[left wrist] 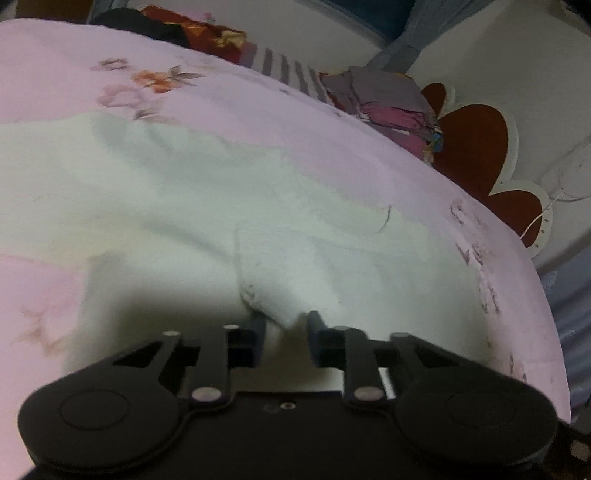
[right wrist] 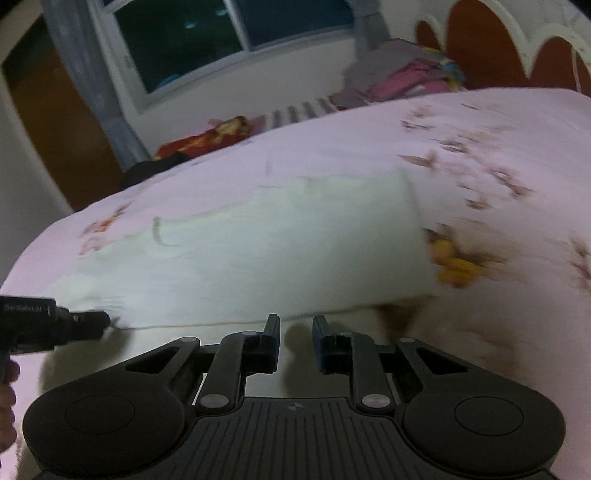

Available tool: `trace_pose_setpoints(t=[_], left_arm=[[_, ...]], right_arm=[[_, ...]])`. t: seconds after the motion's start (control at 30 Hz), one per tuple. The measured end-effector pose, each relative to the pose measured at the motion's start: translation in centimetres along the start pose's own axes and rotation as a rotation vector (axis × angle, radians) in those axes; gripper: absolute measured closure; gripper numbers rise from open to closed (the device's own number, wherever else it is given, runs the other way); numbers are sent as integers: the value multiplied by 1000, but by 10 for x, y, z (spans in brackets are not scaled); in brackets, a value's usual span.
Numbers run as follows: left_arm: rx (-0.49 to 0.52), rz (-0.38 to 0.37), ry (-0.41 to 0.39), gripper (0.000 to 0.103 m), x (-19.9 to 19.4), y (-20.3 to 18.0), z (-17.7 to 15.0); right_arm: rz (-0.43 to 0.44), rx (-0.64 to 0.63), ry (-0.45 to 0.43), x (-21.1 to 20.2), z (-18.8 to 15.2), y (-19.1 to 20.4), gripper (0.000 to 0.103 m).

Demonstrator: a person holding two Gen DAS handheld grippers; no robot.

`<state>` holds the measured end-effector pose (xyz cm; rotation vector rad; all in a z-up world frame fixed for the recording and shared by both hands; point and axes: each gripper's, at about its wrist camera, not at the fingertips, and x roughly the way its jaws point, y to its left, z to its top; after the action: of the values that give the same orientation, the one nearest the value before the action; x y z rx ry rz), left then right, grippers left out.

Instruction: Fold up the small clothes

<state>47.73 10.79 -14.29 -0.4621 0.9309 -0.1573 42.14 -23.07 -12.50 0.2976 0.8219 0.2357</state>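
A small white garment (left wrist: 207, 192) lies spread on the pink flowered bedsheet (left wrist: 258, 99). My left gripper (left wrist: 286, 325) is at its near edge with a bunched corner of the white cloth between its fingers, jaws narrowly apart around it. In the right wrist view the same garment (right wrist: 258, 251) lies flat ahead. My right gripper (right wrist: 295, 326) is just at its near hem, jaws slightly apart with nothing between them. The left gripper shows in the right wrist view (right wrist: 107, 319) at the garment's left corner.
A pile of folded clothes (left wrist: 391, 107) sits at the far edge of the bed by the red and white headboard (left wrist: 476, 147). Striped cloth (left wrist: 288, 72) and a red patterned item (left wrist: 207, 33) lie farther back. A window (right wrist: 229, 33) and curtain are beyond.
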Motion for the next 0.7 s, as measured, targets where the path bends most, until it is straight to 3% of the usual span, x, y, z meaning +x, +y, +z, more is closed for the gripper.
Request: trace_pose_setpoints(t=[0.07, 0.27, 0.37, 0.5, 0.7], left_arm=[[19, -8, -5, 100, 12, -5, 4], [45, 13, -110, 100, -9, -4, 14], [47, 75, -151, 100, -26, 15, 19], [-15, 95, -138, 100, -33, 45, 19], [-35, 96, -139, 100, -36, 49, 13]], right_arm=[[-14, 17, 8, -1, 0, -12, 83], [-26, 61, 17, 2, 4, -29, 83], [-34, 84, 14, 5, 7, -30, 83], [-34, 90, 14, 7, 11, -32, 83], [-71, 86, 9, 9, 13, -33, 83]])
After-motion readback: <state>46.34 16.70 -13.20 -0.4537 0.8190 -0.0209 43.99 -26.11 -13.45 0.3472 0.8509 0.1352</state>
